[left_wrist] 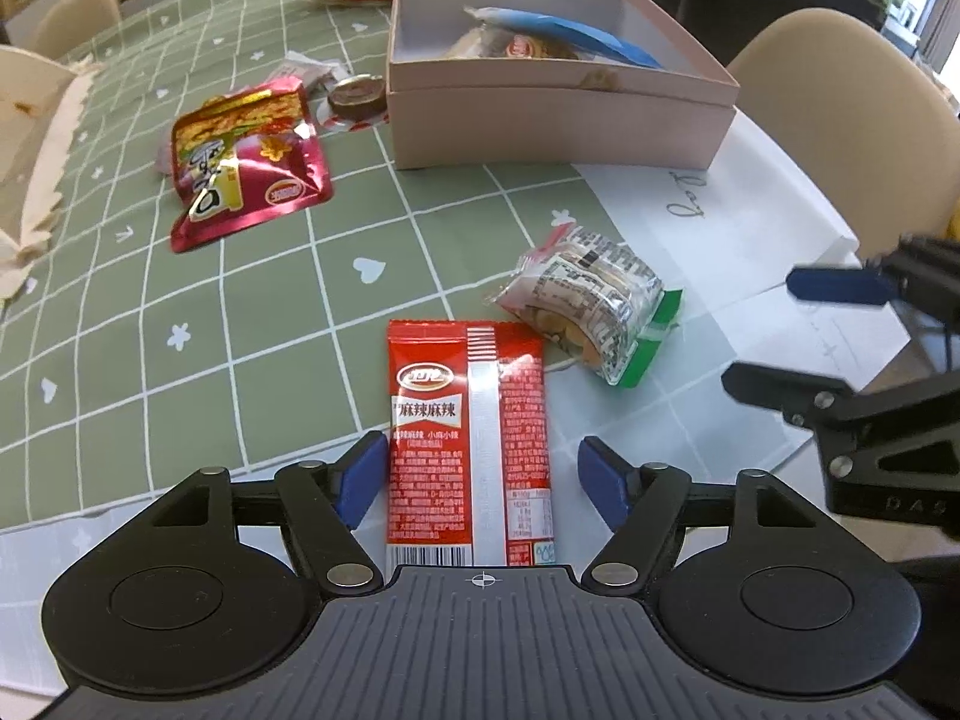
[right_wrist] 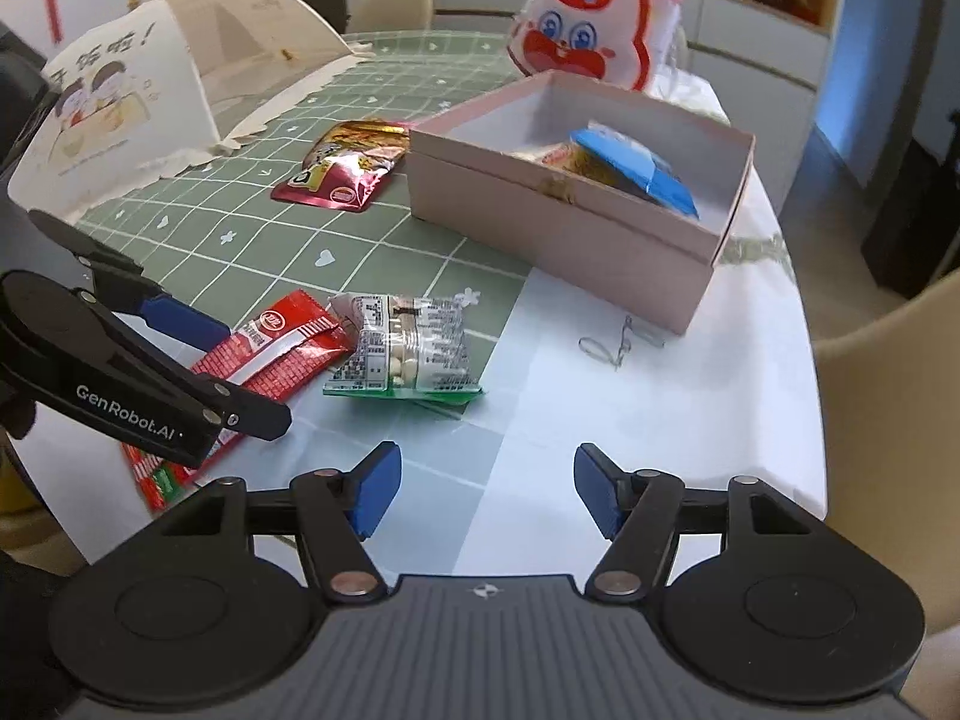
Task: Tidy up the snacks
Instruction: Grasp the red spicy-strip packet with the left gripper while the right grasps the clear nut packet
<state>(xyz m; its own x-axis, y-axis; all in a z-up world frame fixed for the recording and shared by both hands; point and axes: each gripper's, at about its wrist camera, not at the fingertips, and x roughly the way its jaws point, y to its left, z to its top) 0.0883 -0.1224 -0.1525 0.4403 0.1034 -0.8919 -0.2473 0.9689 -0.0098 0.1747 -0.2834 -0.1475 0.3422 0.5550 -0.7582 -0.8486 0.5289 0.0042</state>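
Observation:
A red snack packet [left_wrist: 468, 438] lies flat on the table between the blue pads of my left gripper [left_wrist: 483, 483]. The jaws stand wide and neither pad touches it. In the right wrist view the same red packet [right_wrist: 288, 348] shows under the left gripper [right_wrist: 255, 372]. A clear packet with a green edge [left_wrist: 594, 300] [right_wrist: 414, 348] lies just beyond it. My right gripper [right_wrist: 486, 492] is open over bare white tabletop, to the right of both packets, and it enters the left wrist view at the right edge [left_wrist: 792, 333]. The pink box [left_wrist: 558, 120] [right_wrist: 558, 228] holds a blue packet [left_wrist: 576, 36] [right_wrist: 636, 168].
A maroon foil bag [left_wrist: 240, 168] [right_wrist: 354, 162] and a small round wrapped snack [left_wrist: 357, 97] lie left of the box. A rabbit-face bag [right_wrist: 594, 18] stands behind it, a white paper bag [right_wrist: 120, 102] at the far left. A beige chair [left_wrist: 840, 120] flanks the table's right edge.

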